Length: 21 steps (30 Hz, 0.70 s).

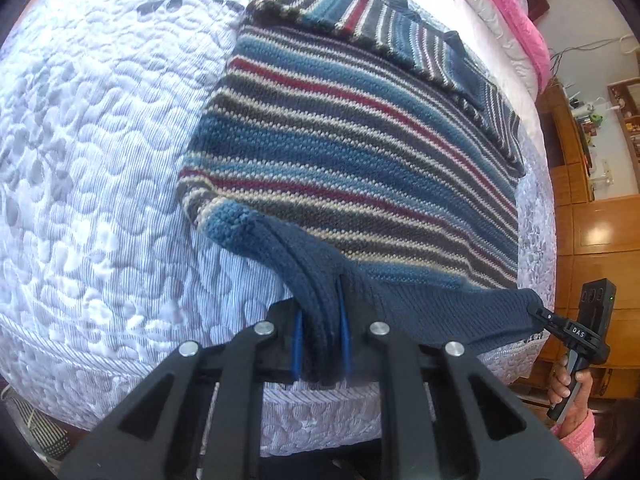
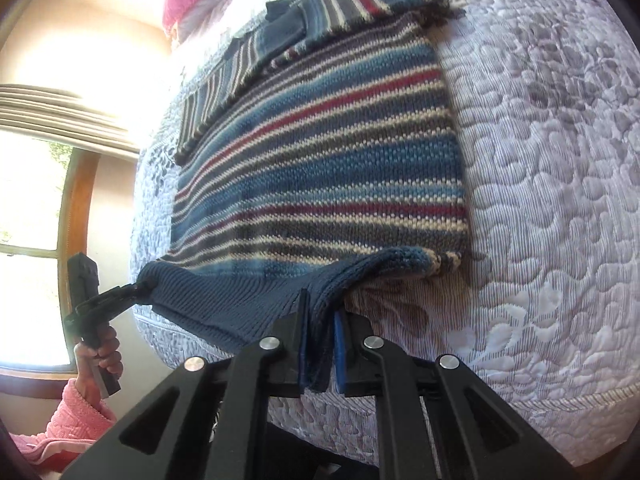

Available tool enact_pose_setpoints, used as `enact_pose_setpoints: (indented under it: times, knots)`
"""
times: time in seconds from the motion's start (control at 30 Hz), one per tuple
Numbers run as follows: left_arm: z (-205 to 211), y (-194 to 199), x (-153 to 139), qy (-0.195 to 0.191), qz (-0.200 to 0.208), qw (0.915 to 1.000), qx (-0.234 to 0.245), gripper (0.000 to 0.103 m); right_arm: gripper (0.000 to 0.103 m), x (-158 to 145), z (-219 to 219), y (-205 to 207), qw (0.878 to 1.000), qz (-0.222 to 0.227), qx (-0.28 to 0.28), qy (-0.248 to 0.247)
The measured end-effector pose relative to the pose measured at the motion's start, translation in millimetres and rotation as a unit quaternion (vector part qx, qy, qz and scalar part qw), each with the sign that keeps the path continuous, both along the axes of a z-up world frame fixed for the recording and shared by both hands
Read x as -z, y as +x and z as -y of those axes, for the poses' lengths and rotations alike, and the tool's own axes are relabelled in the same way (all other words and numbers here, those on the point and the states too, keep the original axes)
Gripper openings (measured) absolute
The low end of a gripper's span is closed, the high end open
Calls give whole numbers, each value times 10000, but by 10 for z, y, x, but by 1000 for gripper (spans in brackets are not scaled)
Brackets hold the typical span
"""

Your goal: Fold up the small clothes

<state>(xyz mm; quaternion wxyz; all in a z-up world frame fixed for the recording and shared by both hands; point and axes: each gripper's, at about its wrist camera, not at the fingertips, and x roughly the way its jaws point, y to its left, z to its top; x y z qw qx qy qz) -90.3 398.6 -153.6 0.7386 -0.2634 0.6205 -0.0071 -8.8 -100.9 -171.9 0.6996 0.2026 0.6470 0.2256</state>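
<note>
Sleeves folded in, bottom fold about to begin

The striped sweater (image 1: 352, 140) lies flat on the bed (image 1: 100, 160), both sleeves across its top; left gripper (image 1: 320, 344) and right gripper (image 2: 320, 352) each have fingers clamped on the blue hem (image 2: 248, 292), which probably folds upward next.

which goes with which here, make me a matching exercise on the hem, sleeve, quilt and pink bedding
1 navy hem
2 folded sleeve
3 quilt
4 pink bedding

a under the striped sweater
b clamped in left gripper and right gripper
c across the sweater's far end
d beyond the sweater, at the bed's far side

Pairs: 1-b, 2-c, 3-a, 4-d
</note>
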Motion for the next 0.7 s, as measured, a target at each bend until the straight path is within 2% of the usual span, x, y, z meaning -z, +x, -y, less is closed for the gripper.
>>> enact_pose_setpoints:
  times: [0.1,0.3,0.5,0.7]
  knots:
    - [-2,210,-55,141,129,9998,94,13,10,-58,-2,205,9999,87,64,4]
    - [-86,688,-48,209,270,9994,-17,13,10,-53,-28,728,9998,141,148,0]
    - [-189,1157,264,201,101,9996,-165,12,10,227,-37,1284,9994,-158,310,-49]
    - [-312,1461,589,265,-105,9993,-237,12,11,578,-93,1591,9979,-502,393,-113]
